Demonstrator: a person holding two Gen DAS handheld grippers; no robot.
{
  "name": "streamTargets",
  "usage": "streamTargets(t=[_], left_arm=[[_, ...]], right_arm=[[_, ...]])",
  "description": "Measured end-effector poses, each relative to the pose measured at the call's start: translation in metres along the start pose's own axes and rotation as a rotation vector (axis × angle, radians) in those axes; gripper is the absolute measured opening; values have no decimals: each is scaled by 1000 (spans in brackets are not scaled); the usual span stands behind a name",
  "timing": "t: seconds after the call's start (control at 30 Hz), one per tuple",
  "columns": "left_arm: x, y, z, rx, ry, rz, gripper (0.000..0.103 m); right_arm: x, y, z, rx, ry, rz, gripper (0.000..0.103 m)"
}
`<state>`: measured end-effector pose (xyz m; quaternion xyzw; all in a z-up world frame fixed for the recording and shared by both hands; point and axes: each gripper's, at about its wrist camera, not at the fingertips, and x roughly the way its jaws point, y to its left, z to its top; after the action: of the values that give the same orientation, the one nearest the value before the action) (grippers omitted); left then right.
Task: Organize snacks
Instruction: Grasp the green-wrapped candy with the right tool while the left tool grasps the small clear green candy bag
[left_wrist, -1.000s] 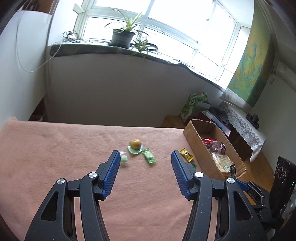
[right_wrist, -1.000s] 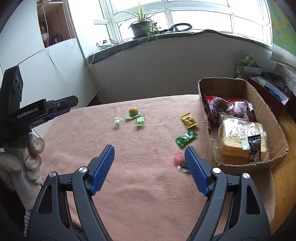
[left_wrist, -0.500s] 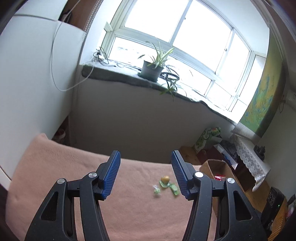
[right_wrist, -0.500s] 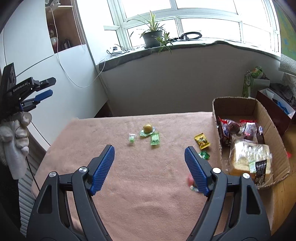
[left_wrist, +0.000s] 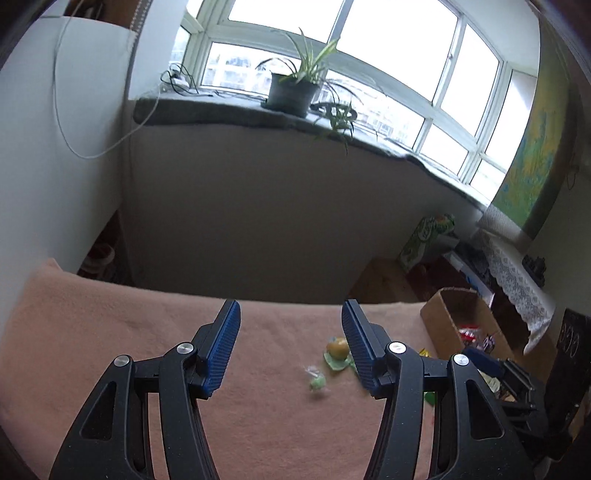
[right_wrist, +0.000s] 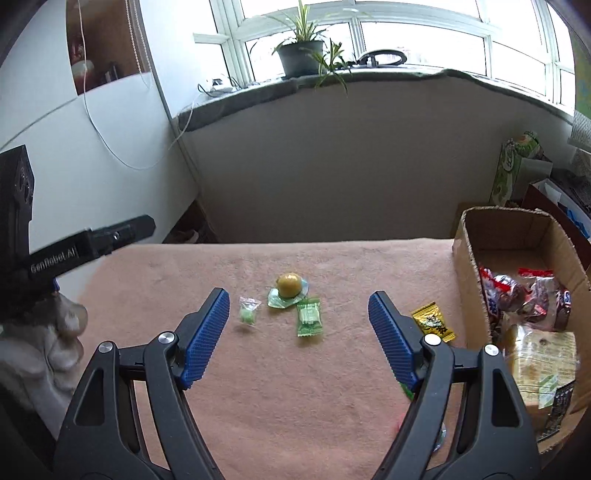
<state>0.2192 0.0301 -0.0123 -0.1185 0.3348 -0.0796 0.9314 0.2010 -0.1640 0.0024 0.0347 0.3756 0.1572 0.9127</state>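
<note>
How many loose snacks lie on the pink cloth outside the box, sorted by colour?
Green: 3, a small candy, a flat packet, and a wrapper half hidden by the right tongs.
Yellow: 2, a round snack and a gold packet.
Total: 5, all outside the box.

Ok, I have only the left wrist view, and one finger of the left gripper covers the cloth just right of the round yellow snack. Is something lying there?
Observer: Yes. A square green packet lies flat on the cloth, close beside the round yellow snack.
Operator: And between there and the box?
Observer: A yellow packet lies on the cloth, outside the cardboard box.
Operator: What fills the near part of the box? It is hidden for me.
Observer: A wrapped loaf of bread, nearer the camera than the red-wrapped snacks.
</note>
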Motion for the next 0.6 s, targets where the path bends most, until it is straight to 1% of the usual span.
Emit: streamTargets(t=[0.07, 0.13, 0.2, 0.23, 0.3, 0.37, 0.43, 0.53, 0.57, 0.6], left_arm=[[24, -5, -19, 20, 57, -1, 56], [43, -9, -35, 38, 104, -1, 56], [56, -14, -47, 65, 138, -1, 45], [60, -16, -50, 74, 151, -2, 43], [67, -18, -55, 82, 164, -8, 41], [71, -19, -58, 86, 175, -20, 38], [76, -22, -59, 93, 185, -26, 37], [83, -24, -63, 101, 201, -32, 35], [86, -23, -63, 101, 205, -34, 32], [85, -24, -62, 101, 202, -37, 32]], right_arm=[[21, 0, -8, -24, 41, -29, 76], [39, -2, -16, -36, 82, -36, 65], [54, -7, -22, -33, 111, -39, 63], [59, -10, -25, -32, 118, -40, 63], [68, -13, -28, -29, 126, -39, 63], [75, -15, -30, -29, 138, -35, 60], [83, -15, -31, -34, 154, -31, 49], [91, -12, -31, -56, 168, -35, 48], [92, -10, -30, -65, 168, -37, 48], [93, -9, -30, -73, 168, -38, 48]])
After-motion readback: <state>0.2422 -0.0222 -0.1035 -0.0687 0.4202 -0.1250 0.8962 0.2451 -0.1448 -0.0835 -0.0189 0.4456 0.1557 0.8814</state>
